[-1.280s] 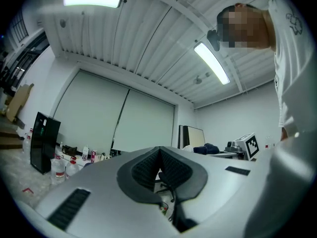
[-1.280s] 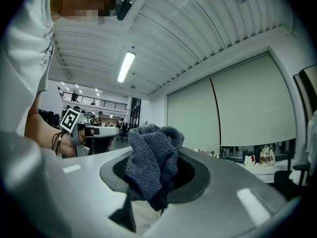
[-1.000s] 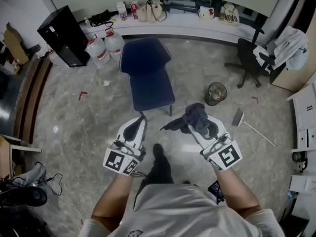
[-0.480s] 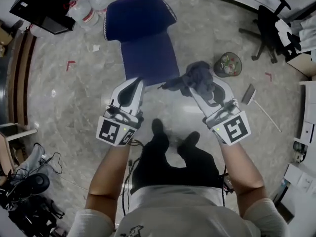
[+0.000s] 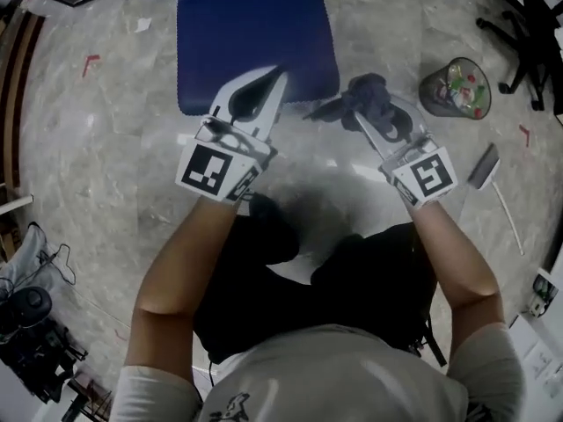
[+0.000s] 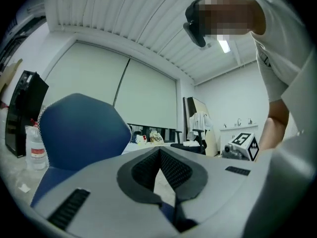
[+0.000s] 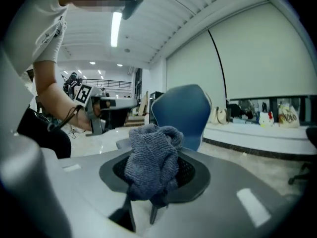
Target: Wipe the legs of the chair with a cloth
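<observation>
Two grippers are out in front of you, above the floor (image 5: 106,148). Your left gripper (image 5: 273,79) has its jaws together with nothing between them. Your right gripper (image 5: 368,117) is clamped on the cloth (image 7: 151,157), which bunches up over the pads.

Just beyond both is the chair (image 5: 255,25). In the head view the left jaws overlap the front edge of its blue seat, and the cloth sits just off the seat's front right corner. No leg shows, as the seat hides them, so wiping looks not yet begun.

Your cloth hand is nearer the front right leg. It would need to drop low and forward, then run along the leg's length. Farther right stands a bin (image 5: 455,86).
</observation>
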Available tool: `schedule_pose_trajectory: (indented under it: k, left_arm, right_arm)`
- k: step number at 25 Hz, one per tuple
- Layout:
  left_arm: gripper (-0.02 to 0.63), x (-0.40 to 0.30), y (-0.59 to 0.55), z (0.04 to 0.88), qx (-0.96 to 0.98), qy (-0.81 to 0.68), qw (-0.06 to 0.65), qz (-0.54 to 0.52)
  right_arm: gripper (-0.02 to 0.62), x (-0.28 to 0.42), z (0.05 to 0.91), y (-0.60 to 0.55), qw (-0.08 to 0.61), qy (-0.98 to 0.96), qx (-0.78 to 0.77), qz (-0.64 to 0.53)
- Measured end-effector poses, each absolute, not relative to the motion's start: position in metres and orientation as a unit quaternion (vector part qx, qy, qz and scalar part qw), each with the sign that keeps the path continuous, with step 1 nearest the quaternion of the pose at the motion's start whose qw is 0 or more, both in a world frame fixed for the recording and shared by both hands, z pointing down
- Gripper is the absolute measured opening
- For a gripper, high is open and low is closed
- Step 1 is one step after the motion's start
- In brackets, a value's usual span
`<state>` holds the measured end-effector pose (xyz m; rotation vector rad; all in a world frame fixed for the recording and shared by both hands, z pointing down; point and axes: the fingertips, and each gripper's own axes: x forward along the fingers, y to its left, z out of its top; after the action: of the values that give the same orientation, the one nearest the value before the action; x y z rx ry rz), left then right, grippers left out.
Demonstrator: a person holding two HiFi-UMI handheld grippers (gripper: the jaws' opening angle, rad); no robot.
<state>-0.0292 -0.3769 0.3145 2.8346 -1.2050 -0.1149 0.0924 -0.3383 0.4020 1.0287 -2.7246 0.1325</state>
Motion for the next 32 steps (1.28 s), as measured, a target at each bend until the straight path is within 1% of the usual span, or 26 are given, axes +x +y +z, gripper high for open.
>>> schedule_pose_trajectory:
  k: [2, 4, 8, 11, 14, 16, 20, 24, 26, 30, 32]
  left_arm:
    - [0.006, -0.025, -0.387, 0.367, 0.920, -0.388, 0.030, -0.034]
    - [0.006, -0.025, -0.396, 0.408, 0.921, -0.389, 0.023, -0.028]
    - [0.006, -0.034, -0.402, 0.470, 0.918, -0.397, 0.008, -0.001]
    - [0.006, -0.036, -0.408, 0.483, 0.913, -0.408, 0.016, 0.008]
    - [0.005, -0.037, -0.416, 0.482, 0.912, -0.410, 0.012, 0.007]
    - [0.006, -0.036, -0.415, 0.486, 0.909, -0.415, 0.006, 0.019]
    - [0.006, -0.035, -0.415, 0.487, 0.910, -0.412, 0.001, 0.033]
    - [0.006, -0.034, -0.413, 0.486, 0.911, -0.411, 0.001, 0.032]
    - [0.006, -0.035, -0.414, 0.484, 0.911, -0.412, 0.002, 0.025]
    - [0.005, -0.035, -0.413, 0.484, 0.912, -0.410, 0.000, 0.026]
    - [0.006, -0.036, -0.413, 0.484, 0.910, -0.413, 0.002, 0.028]
  right_arm:
    - [0.137, 0.099, 0.498, -0.342, 0.137, -0.921, 0.355, 0.078]
    - [0.137, 0.098, 0.590, -0.345, 0.177, -0.913, 0.351, 0.107]
    - [0.137, 0.075, 0.746, -0.344, 0.245, -0.906, 0.316, 0.138]
    - [0.137, 0.071, 0.842, -0.342, 0.278, -0.879, 0.331, 0.201]
    - [0.137, 0.066, 0.893, -0.337, 0.320, -0.864, 0.324, 0.217]
    - [0.137, 0.059, 0.898, -0.339, 0.331, -0.867, 0.312, 0.204]
    - [0.140, 0.041, 0.877, -0.354, 0.312, -0.882, 0.300, 0.184]
    - [0.140, 0.037, 0.825, -0.365, 0.286, -0.896, 0.308, 0.141]
    - [0.143, 0.036, 0.776, -0.372, 0.255, -0.908, 0.313, 0.108]
    - [0.144, 0.035, 0.658, -0.383, 0.163, -0.931, 0.324, 0.037]
    - [0.144, 0.035, 0.619, -0.388, 0.128, -0.936, 0.328, 0.023]
